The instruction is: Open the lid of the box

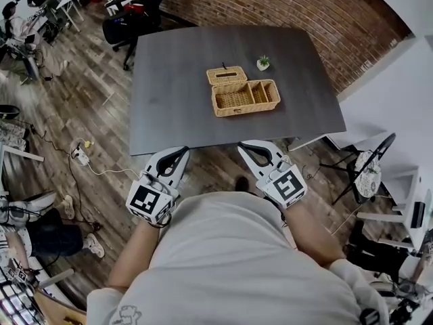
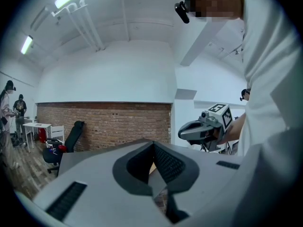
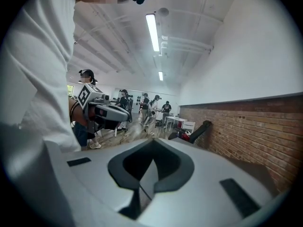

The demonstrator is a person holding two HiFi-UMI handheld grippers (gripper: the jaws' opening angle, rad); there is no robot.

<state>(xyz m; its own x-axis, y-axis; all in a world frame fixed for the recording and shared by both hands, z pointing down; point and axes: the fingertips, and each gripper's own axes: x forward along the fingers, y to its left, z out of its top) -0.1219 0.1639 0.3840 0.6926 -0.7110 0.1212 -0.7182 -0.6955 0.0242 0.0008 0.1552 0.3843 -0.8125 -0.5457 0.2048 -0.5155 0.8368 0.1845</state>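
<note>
My left gripper (image 1: 181, 152) and right gripper (image 1: 247, 147) both have their jaws pressed together with nothing between them, hovering just off the near edge of the dark grey table (image 1: 176, 100). Well ahead on it sits the rectangular woven wicker box (image 1: 245, 97), its compartments showing and its wicker lid (image 1: 226, 75) flipped back behind it.

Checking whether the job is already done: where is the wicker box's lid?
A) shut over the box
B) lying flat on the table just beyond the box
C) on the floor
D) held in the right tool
B: the lid lies flat on the table at the far side of the box, whose compartments show uncovered.
</note>
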